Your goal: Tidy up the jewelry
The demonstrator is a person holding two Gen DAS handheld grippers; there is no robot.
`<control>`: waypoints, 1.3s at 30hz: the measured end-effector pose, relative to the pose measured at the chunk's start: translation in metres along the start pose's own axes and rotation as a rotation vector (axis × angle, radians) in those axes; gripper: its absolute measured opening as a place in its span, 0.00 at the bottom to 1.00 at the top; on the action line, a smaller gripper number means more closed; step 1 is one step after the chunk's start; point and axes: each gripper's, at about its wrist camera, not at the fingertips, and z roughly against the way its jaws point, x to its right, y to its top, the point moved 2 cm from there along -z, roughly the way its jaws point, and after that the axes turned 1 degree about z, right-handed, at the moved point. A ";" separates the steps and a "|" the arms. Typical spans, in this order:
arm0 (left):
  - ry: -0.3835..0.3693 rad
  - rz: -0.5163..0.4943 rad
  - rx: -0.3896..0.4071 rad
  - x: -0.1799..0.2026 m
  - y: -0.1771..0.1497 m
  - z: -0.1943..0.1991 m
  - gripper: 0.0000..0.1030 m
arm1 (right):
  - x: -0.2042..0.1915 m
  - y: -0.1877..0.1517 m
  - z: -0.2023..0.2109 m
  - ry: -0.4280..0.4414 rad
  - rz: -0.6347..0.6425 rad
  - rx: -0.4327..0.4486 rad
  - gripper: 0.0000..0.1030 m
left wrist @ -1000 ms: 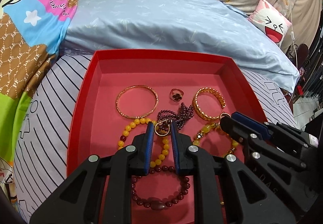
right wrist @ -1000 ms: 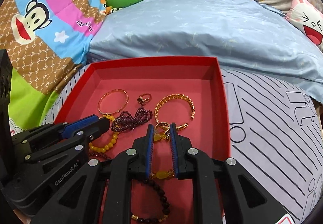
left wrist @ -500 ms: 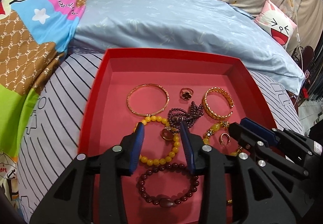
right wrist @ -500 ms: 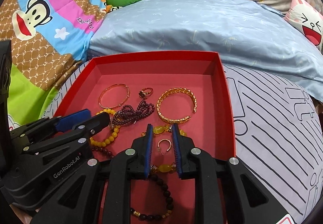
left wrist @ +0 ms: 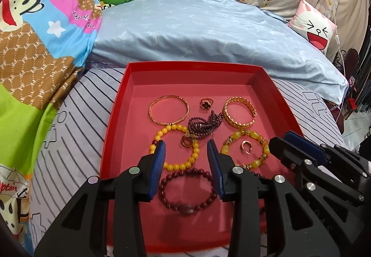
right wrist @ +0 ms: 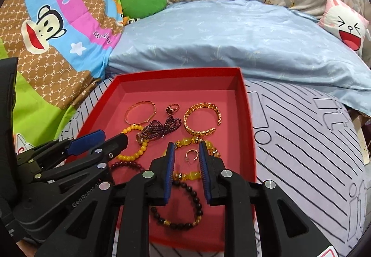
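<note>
Right wrist view: right gripper (right wrist: 185,157) jaws apart, small gold ring (right wrist: 192,155) lying just ahead between tips, inside yellow-stone bracelet (right wrist: 197,142). Left gripper (left wrist: 186,152) jaws wide, empty; second ring (left wrist: 186,141), maybe tangled with purple beads (left wrist: 200,126), slightly farther. All in red tray (left wrist: 116,117).

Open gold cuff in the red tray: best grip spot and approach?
Pinch the gold cuff across its band on the far arc, from above with the right tongs. It lies flat, gap toward the tray wall side; the purple bead strand crowds its near-left side.
</note>
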 end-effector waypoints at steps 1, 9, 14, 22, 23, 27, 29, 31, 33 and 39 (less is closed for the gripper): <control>0.004 -0.003 0.004 0.001 -0.002 0.004 0.34 | -0.002 -0.003 0.007 -0.009 0.006 0.011 0.21; 0.019 -0.015 0.035 0.010 -0.025 0.041 0.34 | -0.013 -0.023 0.042 -0.029 0.011 0.051 0.21; 0.029 -0.010 0.040 0.012 -0.038 0.054 0.34 | -0.016 -0.039 0.056 -0.037 -0.002 0.051 0.21; 0.044 0.009 0.031 0.015 -0.062 0.063 0.45 | -0.016 -0.064 0.071 -0.078 0.001 0.053 0.21; 0.043 0.008 0.029 0.016 -0.066 0.064 0.46 | -0.016 -0.067 0.072 -0.082 0.002 0.052 0.22; 0.055 0.012 0.024 0.016 -0.076 0.065 0.51 | -0.011 -0.079 0.075 -0.100 -0.006 0.050 0.29; 0.061 0.021 0.024 0.014 -0.081 0.066 0.54 | -0.008 -0.083 0.076 -0.099 -0.015 0.046 0.31; 0.070 0.029 0.024 0.012 -0.085 0.066 0.60 | -0.006 -0.087 0.076 -0.104 -0.023 0.045 0.35; 0.089 0.035 0.030 0.011 -0.089 0.067 0.66 | -0.005 -0.091 0.078 -0.115 -0.026 0.050 0.40; 0.114 0.045 0.037 0.004 -0.094 0.068 0.73 | 0.000 -0.098 0.079 -0.139 -0.038 0.054 0.55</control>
